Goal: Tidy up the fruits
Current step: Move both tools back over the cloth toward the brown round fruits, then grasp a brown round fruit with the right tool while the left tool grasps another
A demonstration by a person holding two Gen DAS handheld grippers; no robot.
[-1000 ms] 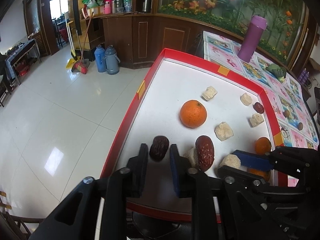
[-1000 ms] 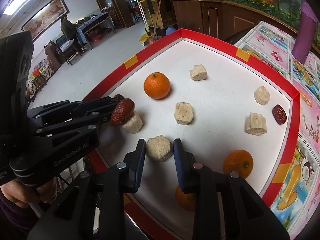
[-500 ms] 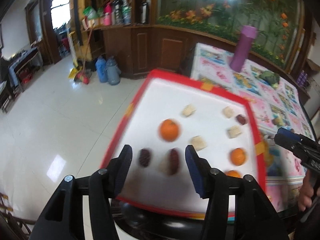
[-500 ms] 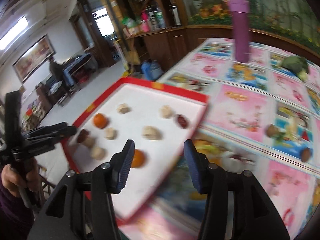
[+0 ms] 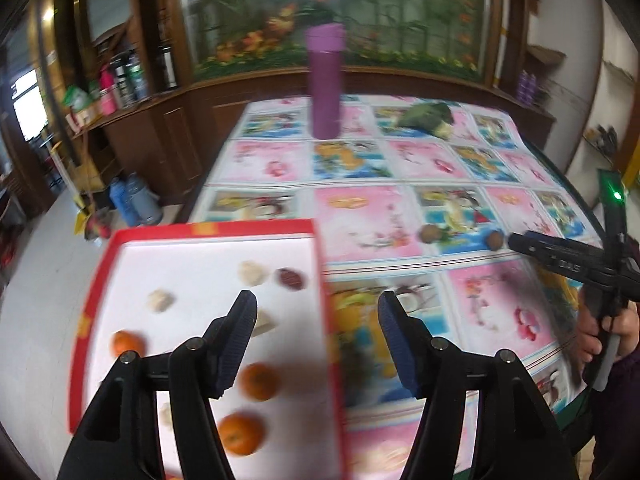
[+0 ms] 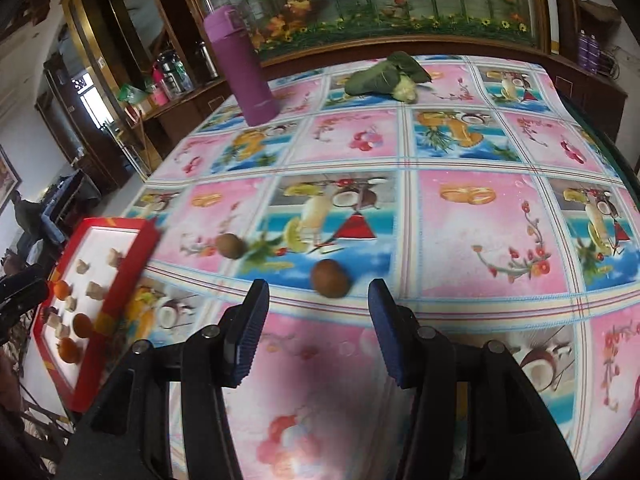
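Both the left gripper and the right gripper are spread wide and hold nothing. Two kiwis lie on the tablecloth, right of the red tray with oranges.

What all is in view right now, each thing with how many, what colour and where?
tray: one, red rim, white floor, table's left edge
oranges: three, orange, near end of the tray
pale chunks: several, beige, spread over the tray; exact count blurred
date: one clearly seen, dark red, far right of the tray
brown fruits: two, brown, on the tablecloth right of the tray
flask: one, purple, upright at the far end of the table
leafy vegetable: one, green, far end of the table
tablecloth: one, pink and blue fruit print
left tongs: open, empty
right tongs: open, empty
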